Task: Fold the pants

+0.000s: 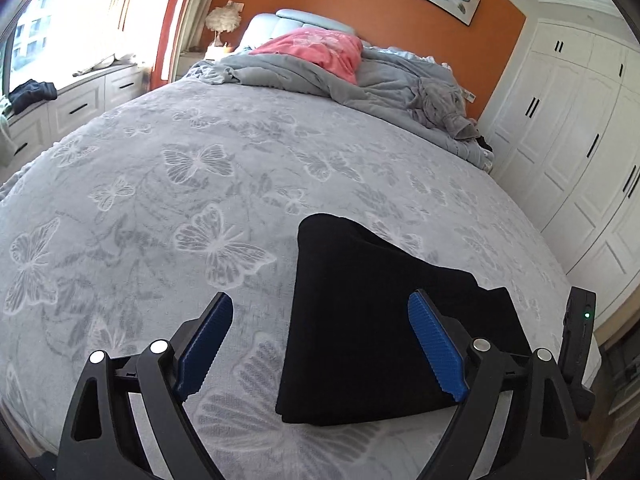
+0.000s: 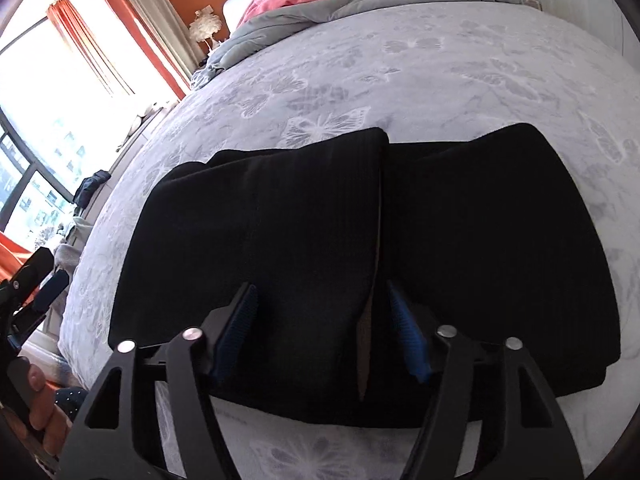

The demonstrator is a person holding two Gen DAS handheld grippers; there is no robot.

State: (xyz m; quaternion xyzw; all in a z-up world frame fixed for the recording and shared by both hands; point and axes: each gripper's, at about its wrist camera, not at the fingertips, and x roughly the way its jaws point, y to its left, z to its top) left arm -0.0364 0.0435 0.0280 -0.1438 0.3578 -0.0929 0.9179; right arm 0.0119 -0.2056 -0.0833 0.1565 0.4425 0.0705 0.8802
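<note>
Grey butterfly-print bedding (image 1: pixel 168 184) covered the bed, with a rumpled grey duvet (image 1: pixel 304 76) and a pink pillow (image 1: pixel 320 50) heaped at the orange headboard wall. Black pants (image 2: pixel 360 240) lay near the bed's front edge, already doubled into a thick flat bundle whose long axis ran across the right wrist view, left to right. A folded-over upper layer ended in an edge (image 2: pixel 380 220) running away from the camera, roughly midway along the bundle. The right gripper (image 2: pixel 322 312) sat directly over the near edge of the pants, its blue fingers (image 2: pixel 404 332) partly apart and straddling that fold edge; whether the pads were pressing cloth could not be told. The left gripper (image 1: pixel 320 332) stood wide open with nothing between its fingers: the bundle's left end lay ahead and to the right of its centre line, the right finger (image 1: pixel 436 348) over the cloth and the left finger (image 1: pixel 206 344) over bare bedding. By my reading, the right hand was the better placed, and any further fold would likely swing one end along that long axis.
</note>
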